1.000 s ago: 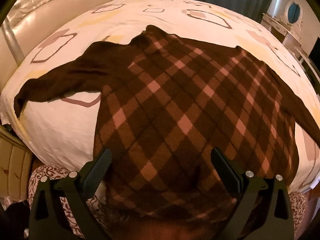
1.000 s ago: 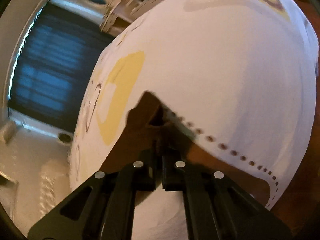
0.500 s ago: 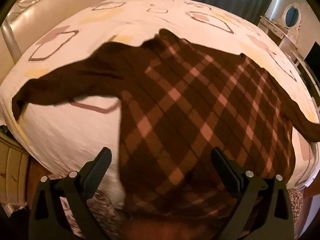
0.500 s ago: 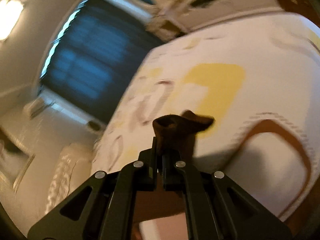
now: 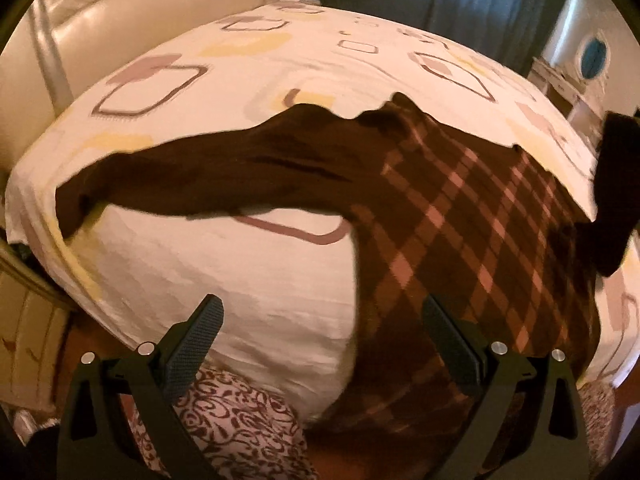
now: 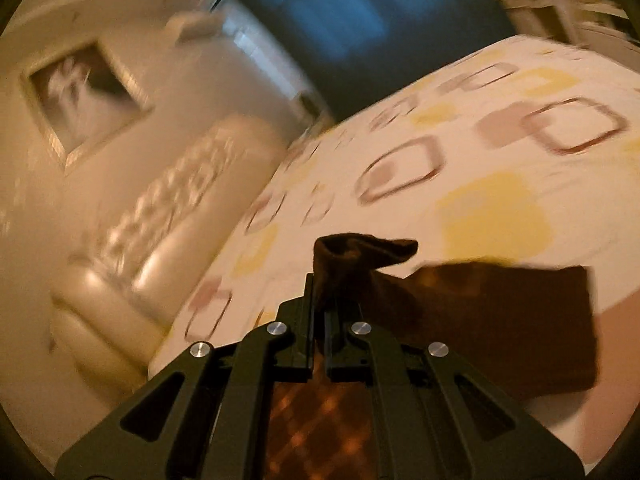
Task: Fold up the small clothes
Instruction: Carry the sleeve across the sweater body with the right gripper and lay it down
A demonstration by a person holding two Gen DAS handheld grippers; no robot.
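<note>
Lying spread across the near half of the bed point(image 5: 280, 288), body hanging over the near edge, one sleeve point(image 5: 192, 184) stretched out flat toward the left corner: that is the brown checked sweater point(image 5: 472, 232). Pinched shut in the right gripper point(image 6: 318, 312) by its cuff, the other sleeve point(image 6: 500, 320) stands lifted off the sheet, its dark length trailing away to the right. Best done, probably, by carrying that cuff low and level across the checked chest, keeping the sleeve taut so no twist is laid in, and letting go only once it lies flat over the body. Spread wide and holding nothing, the left gripper point(image 5: 324, 340) hovers over the hem, well placed to pin the body should it drag. Shown only by the left view: the whole layout, the flat sleeve, the hem over the edge, a patterned cloth point(image 5: 240, 420) below. Shown only by the right view: the clamp on the cuff itself, the padded headboard point(image 6: 132, 264), a framed picture point(image 6: 80, 92), all blurred.
</note>
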